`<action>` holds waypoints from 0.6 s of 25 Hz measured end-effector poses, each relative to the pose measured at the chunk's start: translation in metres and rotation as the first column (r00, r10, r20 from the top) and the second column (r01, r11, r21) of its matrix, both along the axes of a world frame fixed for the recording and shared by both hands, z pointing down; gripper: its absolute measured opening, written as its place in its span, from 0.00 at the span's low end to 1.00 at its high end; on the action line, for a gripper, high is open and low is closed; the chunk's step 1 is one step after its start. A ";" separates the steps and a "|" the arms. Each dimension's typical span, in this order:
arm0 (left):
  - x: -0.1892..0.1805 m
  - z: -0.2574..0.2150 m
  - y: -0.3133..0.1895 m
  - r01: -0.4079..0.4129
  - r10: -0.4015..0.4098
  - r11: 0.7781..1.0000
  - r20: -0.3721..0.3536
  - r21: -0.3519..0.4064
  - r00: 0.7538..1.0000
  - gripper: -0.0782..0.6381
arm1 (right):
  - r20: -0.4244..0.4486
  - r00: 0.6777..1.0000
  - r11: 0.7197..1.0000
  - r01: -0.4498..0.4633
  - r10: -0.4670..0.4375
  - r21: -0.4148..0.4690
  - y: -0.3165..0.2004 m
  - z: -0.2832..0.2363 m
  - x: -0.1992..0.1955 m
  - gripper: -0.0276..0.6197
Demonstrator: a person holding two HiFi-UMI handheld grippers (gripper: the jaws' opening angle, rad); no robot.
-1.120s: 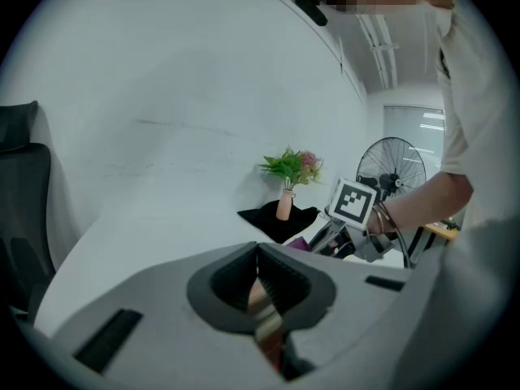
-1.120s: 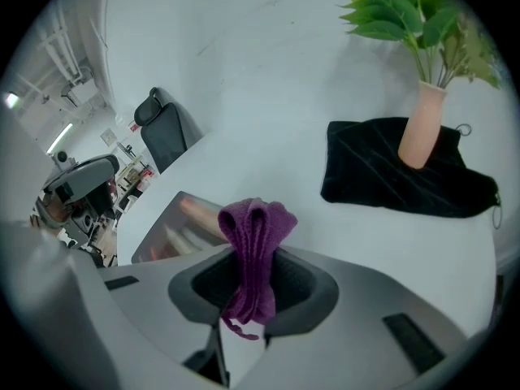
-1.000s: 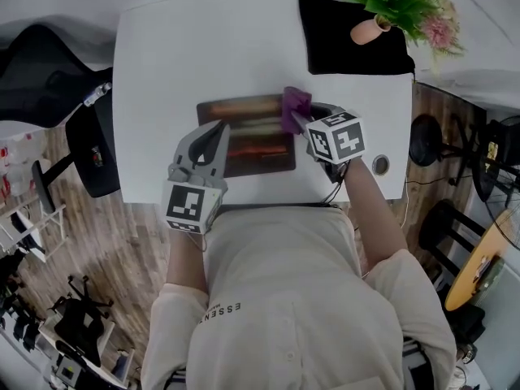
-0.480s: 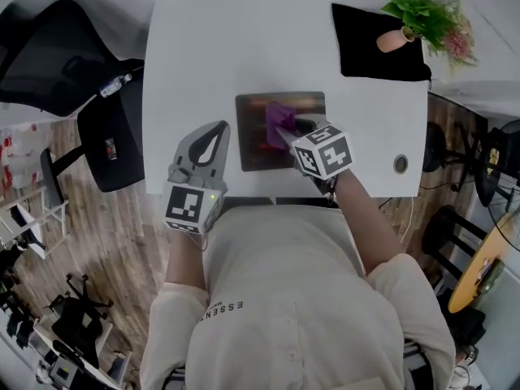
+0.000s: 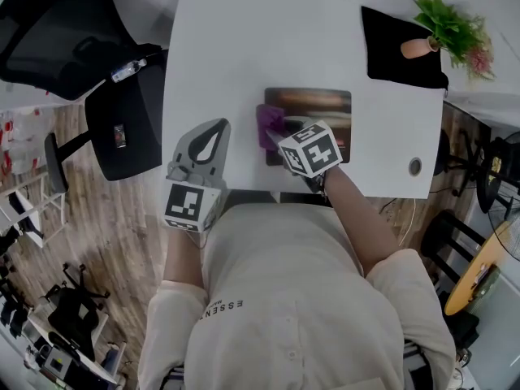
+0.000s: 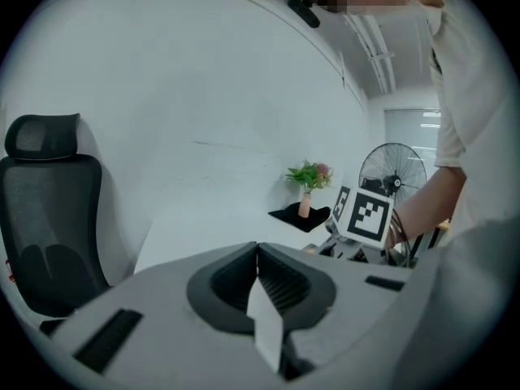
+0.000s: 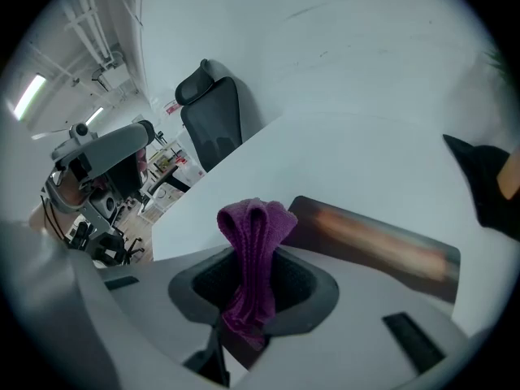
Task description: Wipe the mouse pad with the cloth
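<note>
A dark brown mouse pad [image 5: 313, 104] with an orange streak lies on the white table [image 5: 244, 47]; the right gripper view shows the mouse pad [image 7: 382, 238] just past the jaws. My right gripper [image 5: 274, 130] is shut on a folded purple cloth [image 5: 269, 123], at the pad's left edge. The cloth [image 7: 252, 266] sticks up between the jaws. My left gripper [image 5: 207, 140] is shut with nothing in it, held over the table's near left part, apart from the pad. In the left gripper view its jaws [image 6: 258, 254] meet.
A black mat [image 5: 402, 47] with a potted plant [image 5: 451, 27] sits at the table's far right corner. A black office chair [image 5: 89, 55] stands left of the table. A cable hole [image 5: 415, 166] is near the right front edge.
The right gripper has dragged the purple cloth leftward across the pad to its left edge. The head camera shifted, so the table sits further right in view. The left gripper stayed put.
</note>
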State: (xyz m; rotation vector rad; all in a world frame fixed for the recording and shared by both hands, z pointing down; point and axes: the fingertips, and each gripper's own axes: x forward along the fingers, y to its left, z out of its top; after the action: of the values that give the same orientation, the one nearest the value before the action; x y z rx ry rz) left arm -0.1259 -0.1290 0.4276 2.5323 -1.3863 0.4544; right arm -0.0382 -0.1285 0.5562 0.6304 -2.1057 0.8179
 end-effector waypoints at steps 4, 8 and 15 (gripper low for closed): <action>-0.001 0.005 0.003 -0.003 0.003 1.000 -0.001 -0.010 1.000 0.11 | -0.024 1.000 1.000 -0.009 0.009 0.003 -0.001 0.008 -0.002 0.20; 0.006 0.008 0.004 -0.036 0.036 0.999 0.019 -0.024 0.999 0.11 | -0.028 0.999 0.999 -0.041 0.041 -0.006 -0.002 0.012 0.005 0.20; 0.034 0.004 0.001 -0.056 0.056 0.998 0.027 -0.013 0.998 0.11 | -0.027 0.997 0.997 -0.070 0.069 -0.020 -0.003 0.015 0.034 0.20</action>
State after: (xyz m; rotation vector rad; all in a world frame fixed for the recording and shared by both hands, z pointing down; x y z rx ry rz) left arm -0.0923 -0.1277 0.4319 2.5698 -1.3200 0.5088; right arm -0.0046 -0.1311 0.5715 0.7025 -2.0590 0.8650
